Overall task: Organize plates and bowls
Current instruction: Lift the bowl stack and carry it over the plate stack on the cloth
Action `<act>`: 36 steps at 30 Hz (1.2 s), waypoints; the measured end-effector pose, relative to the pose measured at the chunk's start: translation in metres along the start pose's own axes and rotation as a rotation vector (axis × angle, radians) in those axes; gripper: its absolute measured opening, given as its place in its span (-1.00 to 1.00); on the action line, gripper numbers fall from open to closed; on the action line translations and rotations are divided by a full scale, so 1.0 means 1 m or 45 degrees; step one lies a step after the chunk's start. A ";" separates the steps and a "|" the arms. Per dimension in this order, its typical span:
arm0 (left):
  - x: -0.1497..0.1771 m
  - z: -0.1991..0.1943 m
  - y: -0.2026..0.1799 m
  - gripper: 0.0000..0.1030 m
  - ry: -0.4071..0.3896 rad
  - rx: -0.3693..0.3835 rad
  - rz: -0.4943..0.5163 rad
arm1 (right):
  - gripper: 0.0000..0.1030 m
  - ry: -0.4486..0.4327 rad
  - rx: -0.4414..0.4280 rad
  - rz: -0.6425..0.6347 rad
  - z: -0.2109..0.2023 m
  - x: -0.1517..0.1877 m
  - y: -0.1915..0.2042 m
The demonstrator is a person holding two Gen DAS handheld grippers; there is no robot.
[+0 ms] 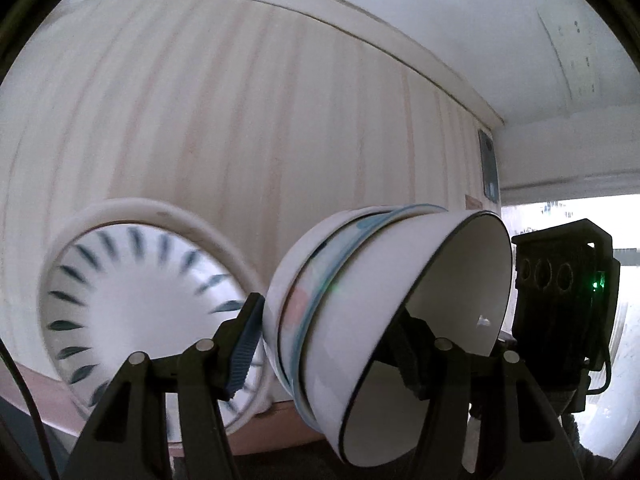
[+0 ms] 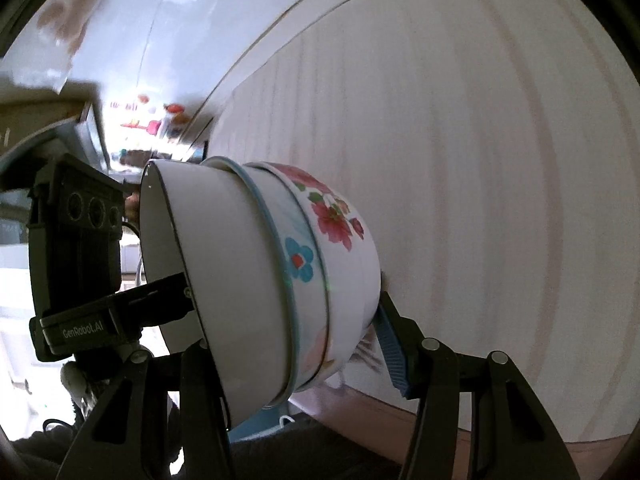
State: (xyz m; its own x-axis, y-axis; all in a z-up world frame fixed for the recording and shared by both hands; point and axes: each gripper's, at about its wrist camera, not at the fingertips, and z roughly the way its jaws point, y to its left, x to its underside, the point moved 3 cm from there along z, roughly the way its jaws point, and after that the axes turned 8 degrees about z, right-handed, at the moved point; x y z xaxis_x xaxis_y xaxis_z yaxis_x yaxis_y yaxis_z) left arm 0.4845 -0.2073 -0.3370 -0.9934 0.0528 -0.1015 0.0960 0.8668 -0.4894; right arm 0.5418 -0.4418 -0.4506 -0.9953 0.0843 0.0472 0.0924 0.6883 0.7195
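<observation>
Three nested bowls (image 1: 384, 304), tipped sideways, are clamped between half-open jaws of both left gripper (image 1: 332, 344) and right gripper (image 2: 288, 344); one plate (image 1: 136, 304) lies left.

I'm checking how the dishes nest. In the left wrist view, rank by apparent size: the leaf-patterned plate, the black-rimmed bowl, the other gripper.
1. Black-rimmed bowl, though nearness inflates it.
2. Leaf-patterned plate, close behind; unsure.
3. Right gripper, smallest.

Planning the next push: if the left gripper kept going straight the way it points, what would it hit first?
Apart from the bowl stack clamped in the left gripper, probably the striped tabletop; depth is unclear.
</observation>
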 end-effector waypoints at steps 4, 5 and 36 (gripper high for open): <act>0.007 -0.018 0.029 0.12 -0.021 -0.006 -0.034 | 0.10 0.042 -0.006 -0.036 0.024 0.001 0.028; 0.008 -0.022 0.037 0.12 -0.023 -0.010 -0.042 | 0.10 0.050 -0.009 -0.039 0.031 0.001 0.034; 0.020 -0.026 0.132 0.12 0.065 -0.016 -0.059 | 0.09 0.141 0.050 0.016 0.173 -0.006 0.105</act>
State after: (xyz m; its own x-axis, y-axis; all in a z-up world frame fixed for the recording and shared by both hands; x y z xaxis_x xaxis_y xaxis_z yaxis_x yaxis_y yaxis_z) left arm 0.4753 -0.0791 -0.3805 -0.9987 0.0370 -0.0344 0.0490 0.8751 -0.4815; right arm 0.5629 -0.2458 -0.4954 -0.9909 0.0144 0.1339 0.1038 0.7156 0.6907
